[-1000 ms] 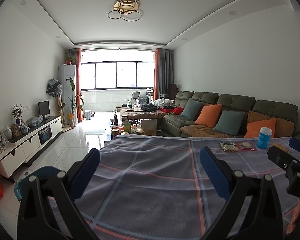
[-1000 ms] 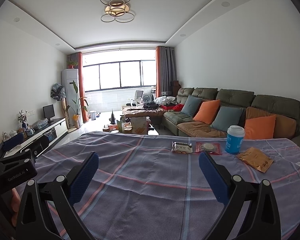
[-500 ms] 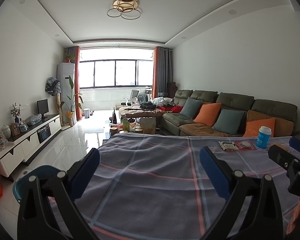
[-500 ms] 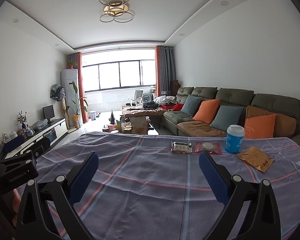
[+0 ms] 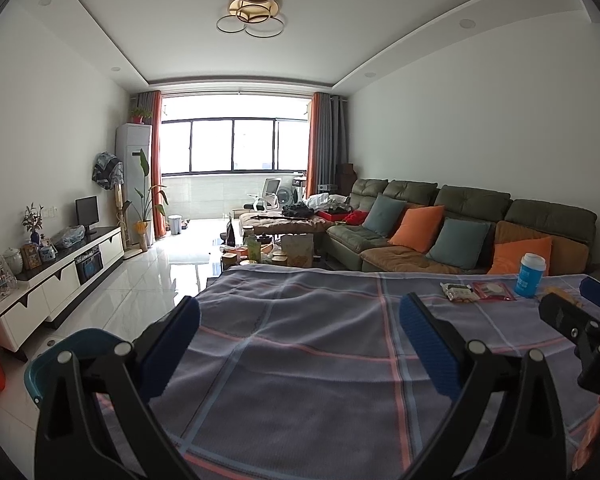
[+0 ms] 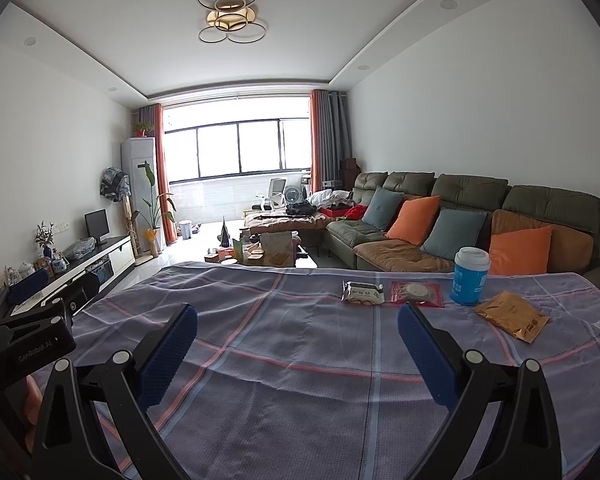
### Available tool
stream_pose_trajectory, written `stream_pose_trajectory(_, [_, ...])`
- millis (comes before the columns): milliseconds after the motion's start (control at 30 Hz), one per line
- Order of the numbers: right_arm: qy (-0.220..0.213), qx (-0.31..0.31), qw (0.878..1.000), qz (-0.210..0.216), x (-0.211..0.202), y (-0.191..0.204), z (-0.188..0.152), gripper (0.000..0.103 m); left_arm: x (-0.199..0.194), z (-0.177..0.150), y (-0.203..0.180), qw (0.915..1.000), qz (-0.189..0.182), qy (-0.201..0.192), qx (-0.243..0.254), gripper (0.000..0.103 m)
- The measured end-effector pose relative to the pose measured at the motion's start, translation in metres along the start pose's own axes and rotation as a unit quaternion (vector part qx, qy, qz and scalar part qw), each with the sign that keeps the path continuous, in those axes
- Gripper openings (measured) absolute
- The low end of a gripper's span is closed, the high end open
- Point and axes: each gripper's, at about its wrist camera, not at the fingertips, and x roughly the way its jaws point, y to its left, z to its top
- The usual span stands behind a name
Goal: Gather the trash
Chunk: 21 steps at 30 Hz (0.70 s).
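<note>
Trash lies untouched at the table's far right: a pale wrapper (image 6: 363, 293), red packet (image 6: 417, 293), blue cup (image 6: 470, 276) and gold pouch (image 6: 511, 315), side by side on the plaid cloth (image 6: 284, 352). Left gripper (image 5: 300, 344) and right gripper (image 6: 298, 346) hover wide open, empty. Since a second ago the views have barely shifted, so collection has not begun.

Left claw (image 5: 300, 340) view slightly lower and nearer the plaid tablecloth (image 5: 300, 360) than before.
</note>
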Motion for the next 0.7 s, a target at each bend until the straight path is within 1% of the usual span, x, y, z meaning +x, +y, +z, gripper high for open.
stream_pose_trajectory(400, [0.002,0.002,1.0,0.001,0.002,-0.001,-0.006,0.099,0.003,0.0,0.003,0.9999,-0.01,0.005,-0.004,0.1])
stream_pose_trajectory(500, [0.003,0.002,1.0,0.001,0.002,-0.002,-0.006,0.099,0.006,-0.001,0.0,0.9999,-0.007,0.009,0.0,0.1])
stream_pose_trajectory(533, [0.004,0.001,1.0,-0.001,0.003,-0.004,-0.005,0.099,0.008,-0.001,-0.001,0.9998,-0.01,0.017,0.004,0.1])
stream_pose_trajectory(600, [0.01,0.001,1.0,-0.008,0.004,-0.009,-0.004,0.099,0.014,0.0,-0.003,0.9993,-0.003,0.035,0.015,0.1])
stream_pose_trajectory(700, [0.036,0.004,0.999,-0.028,0.009,-0.024,-0.003,0.099,0.035,0.004,-0.002,0.996,-0.026,0.085,0.008,0.1])
